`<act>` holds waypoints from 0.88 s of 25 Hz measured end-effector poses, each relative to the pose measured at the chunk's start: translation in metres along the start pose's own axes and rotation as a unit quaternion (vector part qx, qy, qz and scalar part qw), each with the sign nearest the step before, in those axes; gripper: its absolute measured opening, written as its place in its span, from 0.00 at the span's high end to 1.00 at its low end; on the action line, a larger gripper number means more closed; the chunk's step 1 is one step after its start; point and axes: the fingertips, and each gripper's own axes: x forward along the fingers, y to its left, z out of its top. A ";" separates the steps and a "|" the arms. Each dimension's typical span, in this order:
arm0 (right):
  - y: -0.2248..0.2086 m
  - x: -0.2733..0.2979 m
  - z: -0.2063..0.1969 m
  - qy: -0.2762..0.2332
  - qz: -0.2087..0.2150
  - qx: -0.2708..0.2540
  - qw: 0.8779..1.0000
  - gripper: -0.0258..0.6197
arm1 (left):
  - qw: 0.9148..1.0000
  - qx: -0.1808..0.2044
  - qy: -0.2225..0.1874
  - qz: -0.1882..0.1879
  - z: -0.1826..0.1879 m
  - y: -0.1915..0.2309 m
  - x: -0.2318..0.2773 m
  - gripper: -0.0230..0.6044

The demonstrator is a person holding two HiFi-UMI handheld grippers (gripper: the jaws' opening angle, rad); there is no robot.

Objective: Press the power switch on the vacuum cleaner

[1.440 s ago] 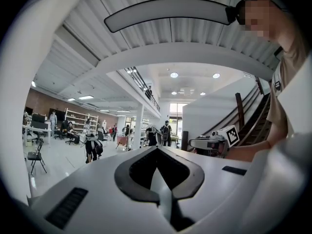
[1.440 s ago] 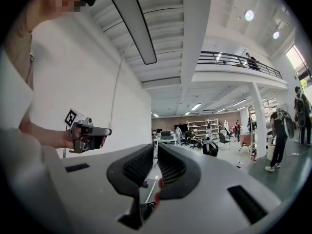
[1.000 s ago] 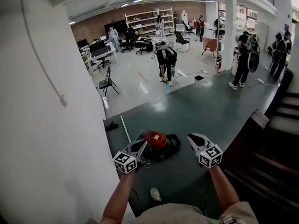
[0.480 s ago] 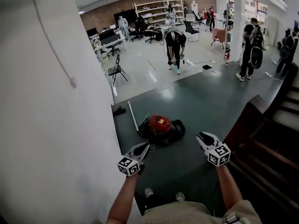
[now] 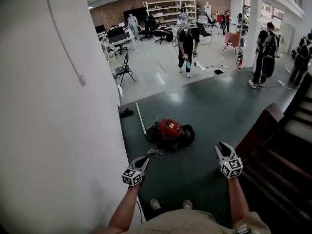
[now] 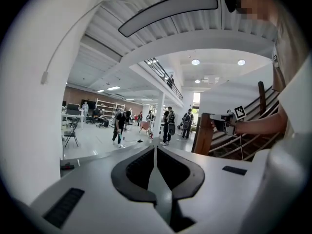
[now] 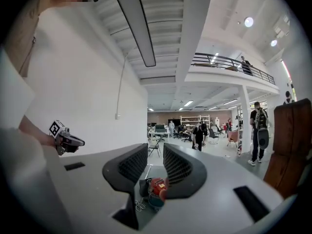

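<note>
Since 1 second ago both tools have dropped lower in the head view and drawn back toward the person, so the vacuum cleaner (image 5: 170,129) now lies well ahead of them instead of between their tips. It sits on the dark floor (image 5: 209,111), red-topped on a black body, with a white wand (image 5: 141,120) beside it and a loose coil of cord (image 5: 156,152) just in front. The left gripper (image 5: 145,159) is clenched: its 2 jaws meet along their length with nothing between them. The right gripper (image 5: 222,146) is released, its jaws standing apart and empty; in the right gripper view the vacuum cleaner shows through the gap, far off on the floor. Neither tool touches anything. A white wall (image 5: 58,130) stands at the left.
</note>
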 end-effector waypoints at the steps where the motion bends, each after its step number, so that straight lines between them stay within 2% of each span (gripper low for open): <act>1: -0.003 0.001 -0.008 0.005 -0.008 -0.001 1.000 0.82 | 1.000 -0.001 0.002 0.007 -0.005 0.005 -0.001 0.95; 6: -0.024 0.006 -0.078 0.060 -0.045 0.020 0.997 0.82 | 0.999 -0.002 0.016 0.034 -0.033 0.024 0.003 0.95; 11: -0.032 0.009 -0.143 0.115 -0.039 0.044 0.992 0.82 | 0.997 -0.034 0.042 0.046 -0.072 0.013 0.023 0.95; 14: -0.028 0.013 -0.164 0.133 -0.034 0.049 0.989 0.82 | 0.997 -0.063 0.036 0.033 -0.080 -0.009 0.041 0.95; 17: -0.020 0.016 -0.174 0.141 -0.022 0.058 0.988 0.82 | 0.996 -0.072 0.041 0.010 -0.090 -0.042 0.064 0.95; 22: 0.007 0.018 -0.176 0.154 0.025 0.053 0.986 0.82 | 0.995 -0.086 0.041 -0.038 -0.093 -0.096 0.103 0.95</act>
